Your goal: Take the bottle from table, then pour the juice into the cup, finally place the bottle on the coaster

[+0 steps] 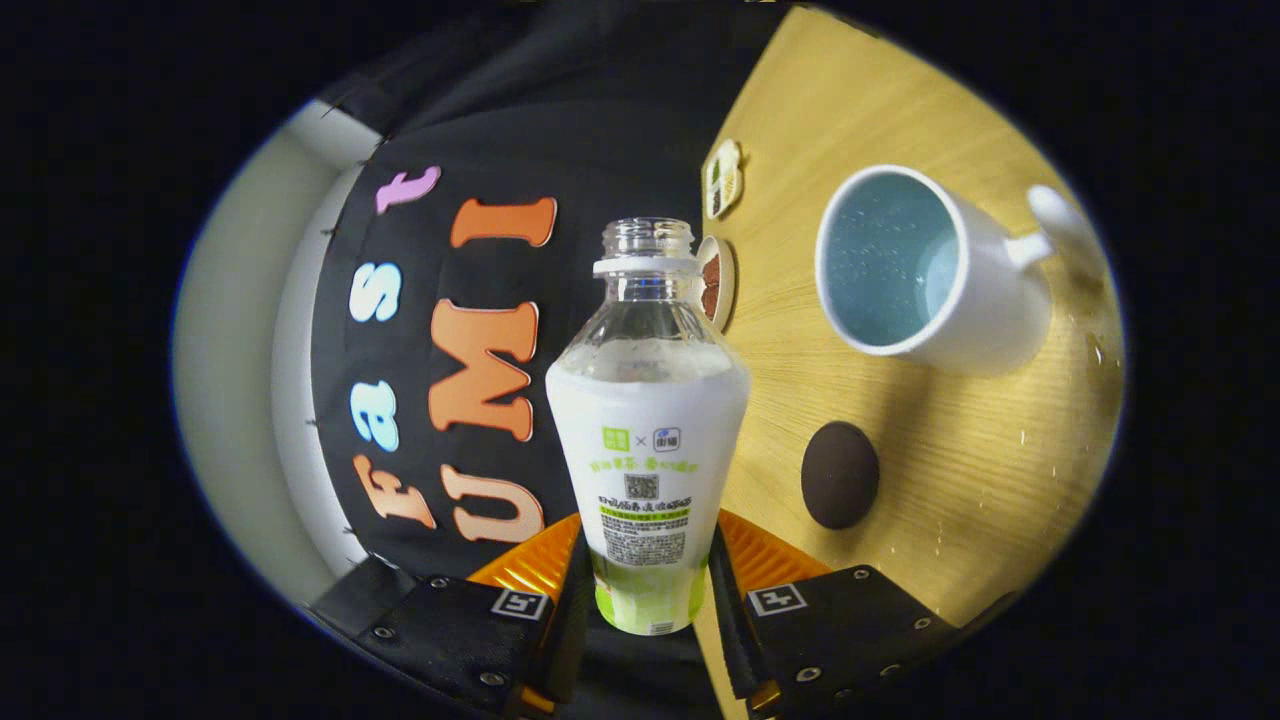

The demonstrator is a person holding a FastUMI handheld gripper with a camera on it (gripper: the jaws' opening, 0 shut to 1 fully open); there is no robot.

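My gripper (648, 585) is shut on the lower part of a clear plastic bottle (648, 440) with a white and green label and no cap. Both black fingers (574, 600) press on its sides. The whole view is rolled, so the wooden table (960, 480) stands upright beside the bottle and the bottle lies about level with it. A white cup (930, 275) with a pale blue inside stands on the table, its mouth level with the bottle's open neck but apart from it. A dark round coaster (840, 475) lies on the table between the cup and my fingers.
Two small flat pieces, one square (722, 178) and one round (716, 283), lie at the table's far edge by the bottle's neck. Small drops speckle the wood near the cup. The black booth wall (560, 130) stands beyond the table.
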